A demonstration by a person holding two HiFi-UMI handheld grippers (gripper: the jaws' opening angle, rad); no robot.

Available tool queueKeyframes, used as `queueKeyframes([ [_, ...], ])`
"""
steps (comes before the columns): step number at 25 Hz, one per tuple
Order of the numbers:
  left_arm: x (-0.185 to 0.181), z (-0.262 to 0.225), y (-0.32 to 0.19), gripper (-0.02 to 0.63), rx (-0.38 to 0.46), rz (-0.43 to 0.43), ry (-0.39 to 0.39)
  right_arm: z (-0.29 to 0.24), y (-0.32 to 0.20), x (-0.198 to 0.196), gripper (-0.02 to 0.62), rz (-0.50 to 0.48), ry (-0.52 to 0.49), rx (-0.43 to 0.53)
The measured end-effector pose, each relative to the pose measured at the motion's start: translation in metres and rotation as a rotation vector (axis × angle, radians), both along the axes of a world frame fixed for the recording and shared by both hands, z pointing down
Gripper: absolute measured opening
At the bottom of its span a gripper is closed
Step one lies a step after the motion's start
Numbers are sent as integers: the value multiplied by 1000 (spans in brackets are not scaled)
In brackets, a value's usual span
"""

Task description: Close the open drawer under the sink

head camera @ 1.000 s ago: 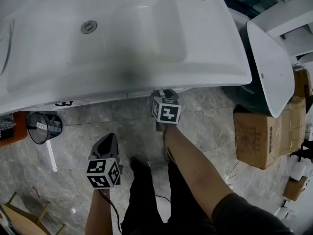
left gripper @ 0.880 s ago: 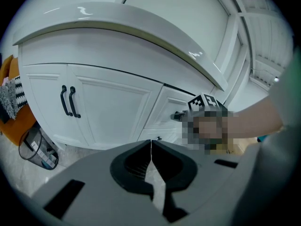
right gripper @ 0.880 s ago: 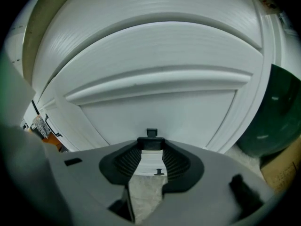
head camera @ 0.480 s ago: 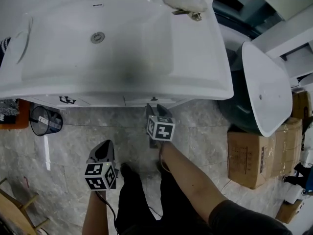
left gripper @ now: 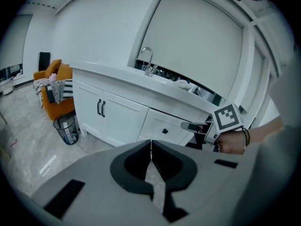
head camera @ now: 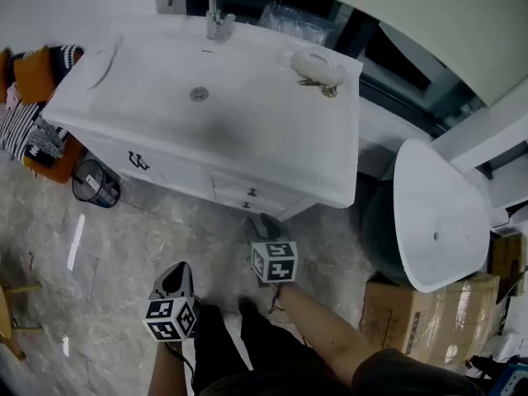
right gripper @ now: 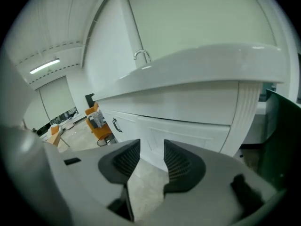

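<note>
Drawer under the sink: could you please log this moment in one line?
drawer: looks closed | left gripper: shut, empty | right gripper: jaws just opened, empty

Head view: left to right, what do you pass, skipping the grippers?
orange chair → wire bin → faucet → white dish on the counter → loose white basin

You're looking at a white sink [head camera: 272, 139] over a white drawer [head camera: 235, 188] with a dark knob [head camera: 252, 192]. The floor [head camera: 107, 254] is grey and marbled. At upper left, an orange chair [head camera: 35, 71] carries a black-and-white striped cloth [head camera: 18, 130]. At lower right sits a brown cardboard box [head camera: 412, 337].
</note>
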State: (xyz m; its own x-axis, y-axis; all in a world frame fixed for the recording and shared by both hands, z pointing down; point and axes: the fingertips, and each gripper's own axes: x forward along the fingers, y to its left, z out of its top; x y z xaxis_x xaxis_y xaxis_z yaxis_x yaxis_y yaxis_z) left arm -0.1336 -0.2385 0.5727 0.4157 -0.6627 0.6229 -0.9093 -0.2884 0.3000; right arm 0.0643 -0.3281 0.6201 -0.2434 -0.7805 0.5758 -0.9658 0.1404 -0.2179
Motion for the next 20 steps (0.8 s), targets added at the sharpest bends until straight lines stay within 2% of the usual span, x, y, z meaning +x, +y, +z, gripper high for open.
queueKeyframes([
  [2,2,-11,21,15,5,-36,1,-14,10,-2,154,-47,-1,17],
  [5,-5,-28,43,15,12,-96,20,-32,24,-18,117,-114,-64,32],
  [7,-11,-38,57,15,15,-137,32,-46,35,-33,68,-177,-96,46],
  [12,-30,-60,93,15,39,-191,27,-73,73,-64,45,-310,-89,63],
  [15,-39,-75,115,15,66,-216,34,-81,92,-72,43,-334,-84,56],
  [20,-56,-89,167,15,103,-241,45,-103,134,-79,40,-348,-33,103],
])
